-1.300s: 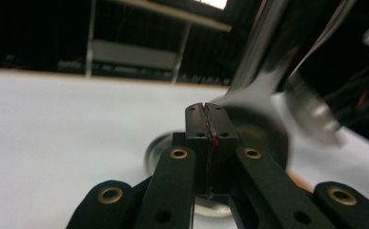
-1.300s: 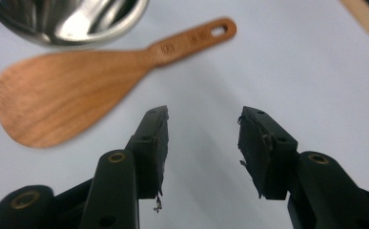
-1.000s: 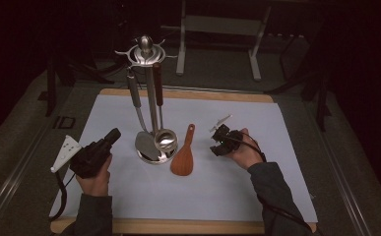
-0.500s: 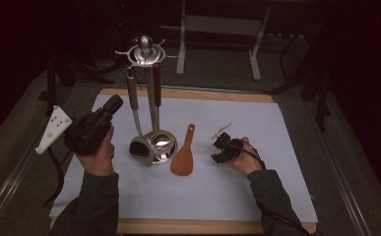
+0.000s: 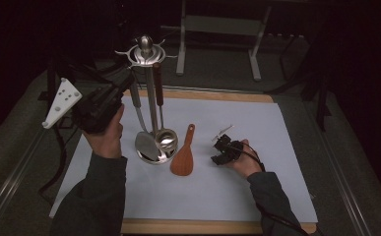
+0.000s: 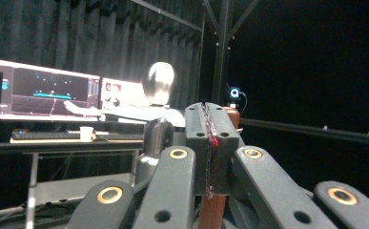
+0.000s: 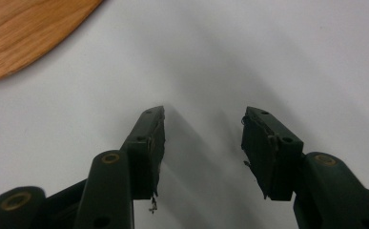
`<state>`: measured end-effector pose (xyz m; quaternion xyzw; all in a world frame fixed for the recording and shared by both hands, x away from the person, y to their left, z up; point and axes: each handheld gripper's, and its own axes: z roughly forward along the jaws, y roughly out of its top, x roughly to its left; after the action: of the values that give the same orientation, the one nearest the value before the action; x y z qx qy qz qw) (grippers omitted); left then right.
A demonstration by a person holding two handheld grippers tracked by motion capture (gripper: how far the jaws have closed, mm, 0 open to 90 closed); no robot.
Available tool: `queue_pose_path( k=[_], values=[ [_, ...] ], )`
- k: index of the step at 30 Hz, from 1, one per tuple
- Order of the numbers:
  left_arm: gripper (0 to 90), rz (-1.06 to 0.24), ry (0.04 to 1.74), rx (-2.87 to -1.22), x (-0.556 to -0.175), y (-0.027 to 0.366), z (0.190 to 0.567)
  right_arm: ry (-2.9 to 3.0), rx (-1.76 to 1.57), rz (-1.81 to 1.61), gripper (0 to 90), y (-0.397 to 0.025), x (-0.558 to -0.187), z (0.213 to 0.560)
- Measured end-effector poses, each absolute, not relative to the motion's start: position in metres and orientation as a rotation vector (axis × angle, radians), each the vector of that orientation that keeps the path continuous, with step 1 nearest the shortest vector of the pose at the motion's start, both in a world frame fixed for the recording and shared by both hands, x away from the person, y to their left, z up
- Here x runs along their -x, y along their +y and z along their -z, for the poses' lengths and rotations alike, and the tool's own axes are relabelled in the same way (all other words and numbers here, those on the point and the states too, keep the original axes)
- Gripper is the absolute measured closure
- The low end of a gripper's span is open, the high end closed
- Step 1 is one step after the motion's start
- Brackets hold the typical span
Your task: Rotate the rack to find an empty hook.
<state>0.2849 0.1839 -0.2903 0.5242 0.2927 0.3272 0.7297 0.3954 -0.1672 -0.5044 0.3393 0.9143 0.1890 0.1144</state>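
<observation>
A chrome utensil stand (image 5: 145,49) rises from the left-centre of the white mat (image 5: 257,128). A brown-handled ladle (image 5: 166,140) and a grey-handled spatula (image 5: 144,145) hang from it. A wooden rice spoon (image 5: 183,160) lies flat just right of the stand's base. My left gripper (image 5: 124,83) is raised beside the stand's top, jaws shut. In the left gripper view, the left gripper (image 6: 206,107) has the brown handle (image 6: 230,117) right behind its closed jaws and the stand's knob (image 6: 159,82) beyond. My right gripper (image 5: 217,150) rests low on the mat, open and empty (image 7: 203,117), with the spoon's blade (image 7: 25,33) ahead to its left.
The mat lies on a wooden board (image 5: 217,227) on a dark table. A metal frame (image 5: 217,24) stands behind the table. Lit monitors (image 6: 48,90) and a desk sit farther off in the left gripper view. Bare mat stretches to the right and front.
My left gripper rose from the mat's left side up to the top of the stand. The right gripper shifted slightly nearer the front. The spoon has not moved.
</observation>
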Motion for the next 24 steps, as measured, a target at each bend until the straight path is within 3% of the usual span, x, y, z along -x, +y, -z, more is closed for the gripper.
queue_pose_path(
  k=[24],
  values=[
    [89.7, -0.718, 0.712, -1.145, -0.307, 0.203, 0.285, 2.685, -0.990, -0.574, 49.7, -0.164, -0.395, 0.506]
  ],
)
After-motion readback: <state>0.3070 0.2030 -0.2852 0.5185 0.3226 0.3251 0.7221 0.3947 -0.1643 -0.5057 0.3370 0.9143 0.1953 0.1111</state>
